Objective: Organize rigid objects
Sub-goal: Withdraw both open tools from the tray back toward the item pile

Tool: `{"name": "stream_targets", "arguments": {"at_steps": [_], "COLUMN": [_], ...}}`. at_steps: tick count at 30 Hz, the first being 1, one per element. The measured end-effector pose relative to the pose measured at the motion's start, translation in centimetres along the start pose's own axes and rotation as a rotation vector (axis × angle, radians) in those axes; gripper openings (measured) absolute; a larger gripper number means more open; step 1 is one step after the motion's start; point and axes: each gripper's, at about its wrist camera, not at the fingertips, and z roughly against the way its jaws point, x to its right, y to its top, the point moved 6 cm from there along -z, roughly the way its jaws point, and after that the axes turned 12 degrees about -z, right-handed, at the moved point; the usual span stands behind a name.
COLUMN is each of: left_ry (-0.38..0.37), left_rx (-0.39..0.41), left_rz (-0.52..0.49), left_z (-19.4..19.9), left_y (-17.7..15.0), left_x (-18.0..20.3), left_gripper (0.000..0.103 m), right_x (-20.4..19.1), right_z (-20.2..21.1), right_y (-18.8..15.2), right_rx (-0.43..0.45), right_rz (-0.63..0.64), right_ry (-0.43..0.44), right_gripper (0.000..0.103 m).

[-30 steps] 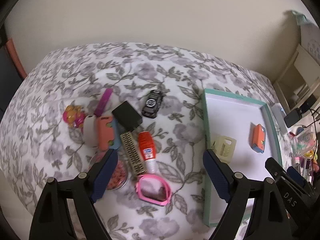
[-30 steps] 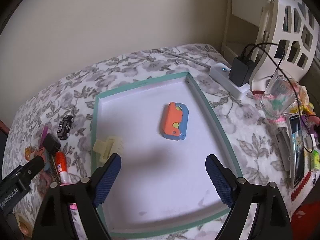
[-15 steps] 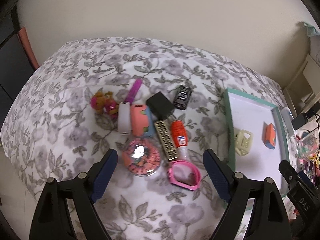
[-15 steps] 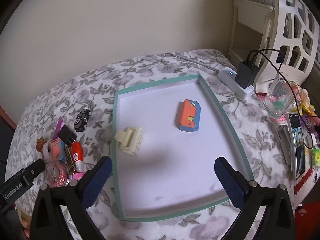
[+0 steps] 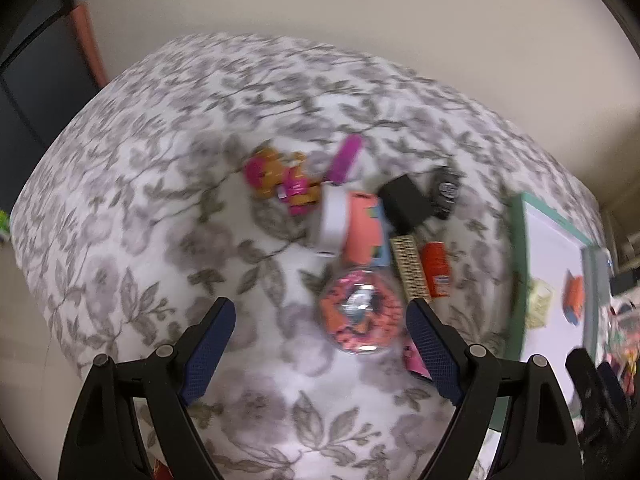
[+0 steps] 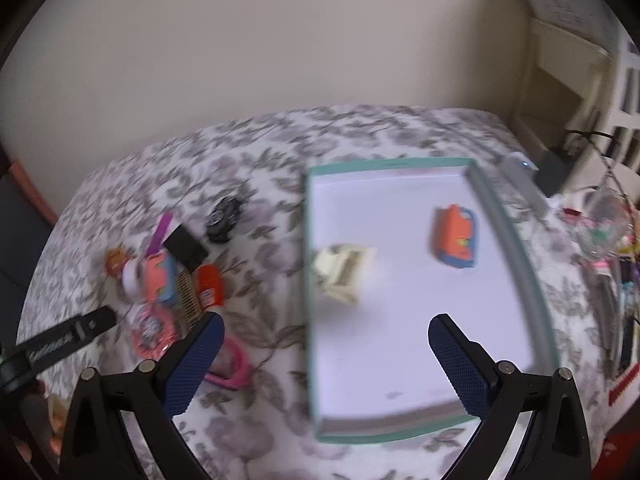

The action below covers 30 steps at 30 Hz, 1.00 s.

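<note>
A teal-rimmed white tray (image 6: 516, 248) lies on the floral cloth and holds a cream clip (image 6: 342, 270) and an orange-and-blue toy (image 6: 456, 238). The tray rim also shows in the left wrist view (image 5: 516, 264). Left of the tray is a pile: a round clear box of pink beads (image 5: 360, 316), an orange-and-blue toy (image 5: 362, 230), a white roll (image 5: 332, 220), a black block (image 5: 404, 200), a black toy car (image 5: 444, 192), a red glue stick (image 5: 438, 270), a comb (image 5: 408, 272) and a purple stick (image 5: 346, 158). My left gripper (image 5: 320, 348) is open above the bead box. My right gripper (image 6: 326, 360) is open above the tray's near left rim.
A pink frame (image 6: 230, 364) lies near the pile's front. A pink-and-orange toy (image 5: 280, 180) lies at the pile's far left. A white power strip with a black charger (image 6: 536, 172), a glass (image 6: 604, 228) and clutter stand right of the tray. A wall runs behind the table.
Both grippers have pulled back and swung left. The pile has shifted right in the left wrist view, the tray has shifted right in the right wrist view. Both grippers stay open.
</note>
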Motion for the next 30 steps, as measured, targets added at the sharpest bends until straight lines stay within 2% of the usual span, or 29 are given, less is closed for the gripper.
{"name": "stream_targets", "arguments": {"at_steps": [5, 10, 13, 23, 30], "left_ry": [-0.024, -0.022, -0.035, -0.056, -0.078], "left_rx": [-0.044, -0.098, -0.101, -0.111, -0.126], "left_rz": [0.069, 0.089, 0.089, 0.033, -0.058], "left_z": [-1.4, -3.2, -3.4, -4.8, -5.9], "left_y": [-0.2, -0.5, -0.4, 0.5, 0.7], "left_x": [-1.4, -1.8, -1.8, -0.1, 1.9], "left_gripper": [0.088, 0.088, 0.088, 0.088, 0.088], "right_x": [-3.0, -5.3, -6.0, -7.0, -7.1], "right_z": [-1.2, -3.2, -4.2, -6.7, -8.1], "right_y": [-1.1, -2.9, -3.8, -6.1, -7.0], "right_rx": [-0.022, -0.093, -0.124, -0.202, -0.243], "right_rz": [0.096, 0.144, 0.167, 0.230, 0.258], "right_ry": [0.034, 0.071, 0.072, 0.059, 0.047], "right_gripper": [0.103, 0.103, 0.103, 0.103, 0.103]}}
